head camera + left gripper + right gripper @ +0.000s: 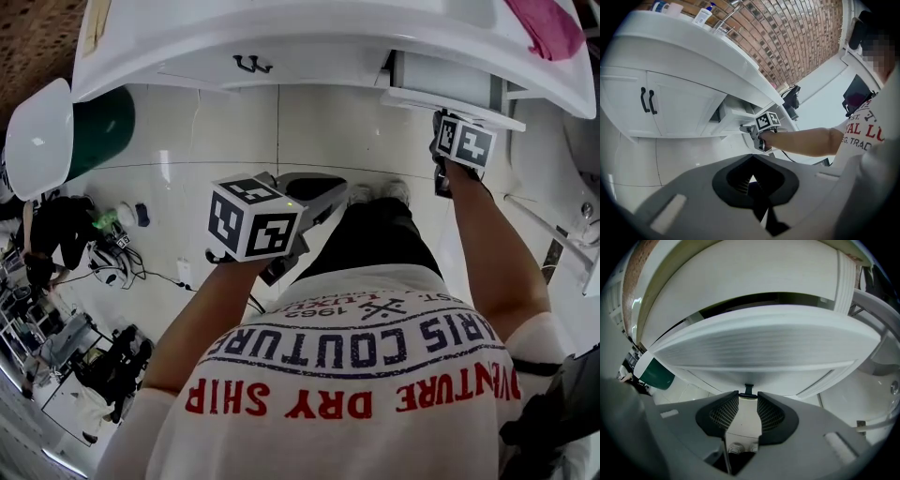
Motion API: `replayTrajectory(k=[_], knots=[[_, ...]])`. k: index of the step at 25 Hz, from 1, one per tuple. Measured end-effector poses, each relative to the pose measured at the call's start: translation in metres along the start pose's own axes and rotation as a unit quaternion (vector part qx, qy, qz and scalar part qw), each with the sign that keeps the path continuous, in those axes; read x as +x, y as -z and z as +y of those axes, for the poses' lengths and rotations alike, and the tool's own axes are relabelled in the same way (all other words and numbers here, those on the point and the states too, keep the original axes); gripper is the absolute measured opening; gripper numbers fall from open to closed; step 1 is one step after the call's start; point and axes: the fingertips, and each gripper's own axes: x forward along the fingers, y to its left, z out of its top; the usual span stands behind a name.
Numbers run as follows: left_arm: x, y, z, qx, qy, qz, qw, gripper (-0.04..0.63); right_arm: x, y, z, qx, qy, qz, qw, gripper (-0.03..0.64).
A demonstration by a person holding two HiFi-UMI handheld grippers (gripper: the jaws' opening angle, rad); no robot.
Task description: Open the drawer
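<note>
Drawer (424,97): white, set under the countertop at the right end of the vanity, beside the double doors. It stands part way out, and the right gripper view shows a dark gap above its front panel.
Handle (749,389): small dark pull at the lower middle of the drawer front. Its bar lies across the tips of the right gripper.
Right gripper (748,394): pointed steeply down at the drawer front. Its jaws stand moderately apart and are closed on the handle, whose bar spans the gap from tip to tip. Its marker cube (466,141) sits just below the drawer front in the head view.
Left gripper (752,156): held away from the vanity, in front of the person's body and over the floor. Its jaws meet at the tips, with nothing between the pads.
Double doors (675,110): white, closed, left of the drawer, with two black door pulls (251,64) side by side.
Countertop (309,28): white with a curved edge. A pink cloth (544,26) lies above the drawer and bottles (702,14) stand at the far end.
Wall (797,37): brick, behind the countertop.
Bin (105,124): green, with a white lid (37,136), on the floor left of the vanity.
Floor (234,131): pale glossy tiles.
Shirt (356,375): white, printed, worn by the person, whose right forearm reaches to the drawer.
</note>
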Motion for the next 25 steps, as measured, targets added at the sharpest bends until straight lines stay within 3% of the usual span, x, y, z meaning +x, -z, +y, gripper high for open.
replayTrajectory(k=[4, 13, 25], knots=[[0.001, 0.002, -0.005, 0.003, 0.005, 0.006, 1.0000, -0.006, -0.010, 0.014, 0.008, -0.003, -0.015, -0.010, 1.000, 0.132], [0.010, 0.009, -0.014, 0.014, 0.015, 0.016, 0.9997, -0.006, -0.023, 0.066, 0.001, -0.002, 0.007, 0.007, 1.000, 0.132], [0.004, 0.018, -0.009, 0.016, 0.014, 0.028, 0.9994, -0.006, -0.026, 0.066, 0.002, 0.000, 0.001, 0.012, 1.000, 0.137]])
